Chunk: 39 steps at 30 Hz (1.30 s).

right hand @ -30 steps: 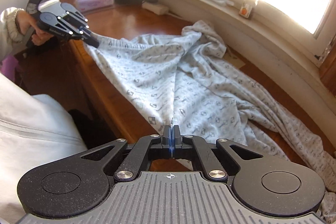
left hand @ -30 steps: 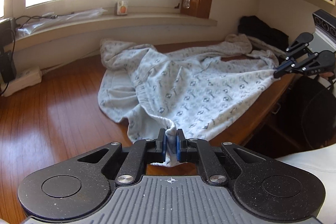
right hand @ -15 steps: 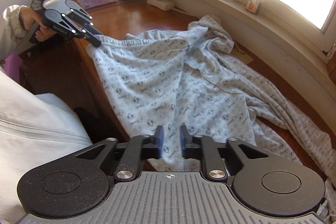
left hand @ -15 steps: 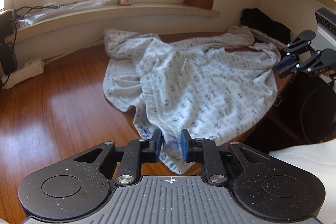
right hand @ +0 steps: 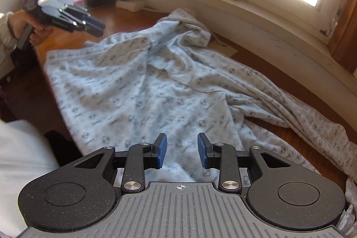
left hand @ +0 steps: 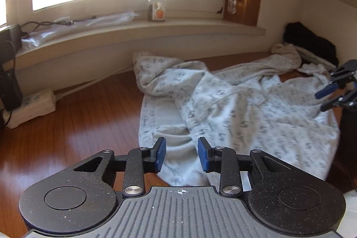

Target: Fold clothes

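Sunlit wooden table (left hand: 84, 126) under a window — patterned garment (right hand: 142, 93) lies rumpled across frame centre, hem draping the near edge. Left gripper (left hand: 181, 154) and right gripper (right hand: 181, 153) hover, jaws spread, holding nothing. Flatten wrinkles first — then regrasp corners evenly.

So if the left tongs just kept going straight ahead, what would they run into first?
Most likely the patterned garment: the open left tongs point right at its near bunched edge on the wooden table, though depth is unclear.
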Available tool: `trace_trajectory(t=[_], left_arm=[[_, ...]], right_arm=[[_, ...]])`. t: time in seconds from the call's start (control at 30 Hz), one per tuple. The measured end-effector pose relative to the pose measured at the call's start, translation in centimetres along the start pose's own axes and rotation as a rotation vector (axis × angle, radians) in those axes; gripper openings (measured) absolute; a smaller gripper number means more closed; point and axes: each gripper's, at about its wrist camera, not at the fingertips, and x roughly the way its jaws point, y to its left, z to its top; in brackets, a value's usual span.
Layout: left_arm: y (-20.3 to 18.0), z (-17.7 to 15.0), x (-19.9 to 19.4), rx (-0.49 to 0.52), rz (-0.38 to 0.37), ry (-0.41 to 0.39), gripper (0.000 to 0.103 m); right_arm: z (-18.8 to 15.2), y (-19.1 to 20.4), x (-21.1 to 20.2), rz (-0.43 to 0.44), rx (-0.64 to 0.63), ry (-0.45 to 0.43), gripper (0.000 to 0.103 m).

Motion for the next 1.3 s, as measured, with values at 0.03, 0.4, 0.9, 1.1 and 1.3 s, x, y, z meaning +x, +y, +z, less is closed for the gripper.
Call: trace_trajectory(t=[0.03,0.4,0.9,1.1,1.3], left_arm=[[0.2,0.3,0.9,0.006,0.004,0.004,0.031],[0.9,2.9,7.5,0.032,0.038,0.089,0.021],[3.3,1.8,5.9,0.060,0.263,0.102,0.015],[2.8,3.0,5.8,-0.010,0.247,0.034,0.024],[1.2,6.0,6.7,-0.047,0.185,-0.028,0.030]], right_arm=[[0.1,-0.3,0.4,-0.002,0.008,-0.003,0.032],[-0.7,-3.3,4.2,-0.026,0.097,-0.045,0.032],[-3.3,-6.6,4.0,-0.058,0.168,-0.065,0.033],[-4.2,-9.1,3.2,-0.128,0.204,-0.090,0.046],[-6.1,-12.4,2.1,-0.220,0.297,-0.118,0.046]])
